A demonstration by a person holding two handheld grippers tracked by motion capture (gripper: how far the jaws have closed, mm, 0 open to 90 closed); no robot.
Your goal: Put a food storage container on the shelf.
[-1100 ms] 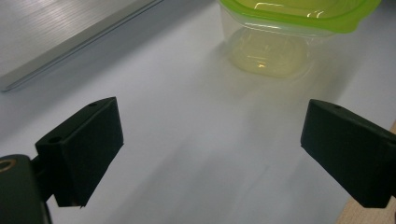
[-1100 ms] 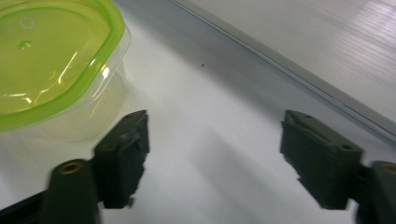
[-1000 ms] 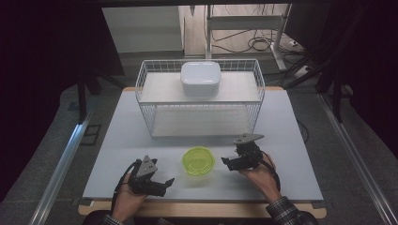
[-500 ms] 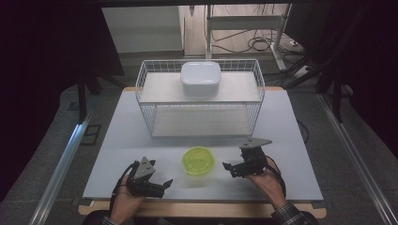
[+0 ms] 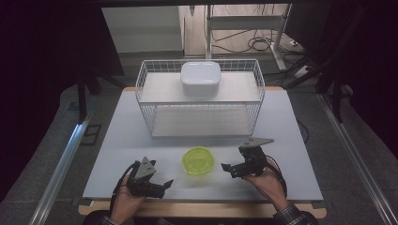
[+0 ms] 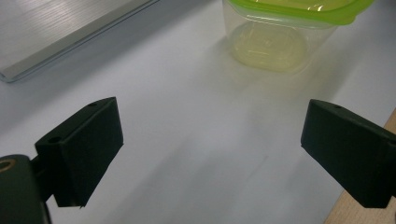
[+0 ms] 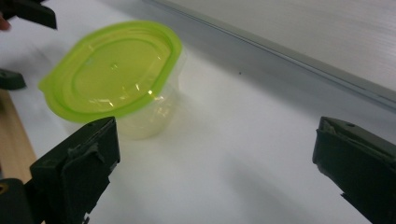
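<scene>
Here the left gripper (image 5: 164, 183) rests low on the tabletop (image 5: 117, 140), fingers (image 6: 84, 149) spread wide, holding nothing. The green-lidded container (image 5: 198, 160) stands between both grippers, untouched. The right gripper (image 5: 227, 168), its fingers (image 7: 79, 172) just opened wide and released, points at it from just beside.

Two black hand-held grippers are seen in the high view, the left gripper (image 5: 164, 183) and the right gripper (image 5: 227, 167), each topped by a grey three-cornered plate. A thin black cable is trailed from each body back past the wrist. In the gripper views, the fingers (image 6: 81, 156) are shown as thick, blocky, matt black pads with slanted faces and a small round hole near the upper edge. A checked sleeve cuff (image 5: 291, 216) is worn on the right forearm.
</scene>
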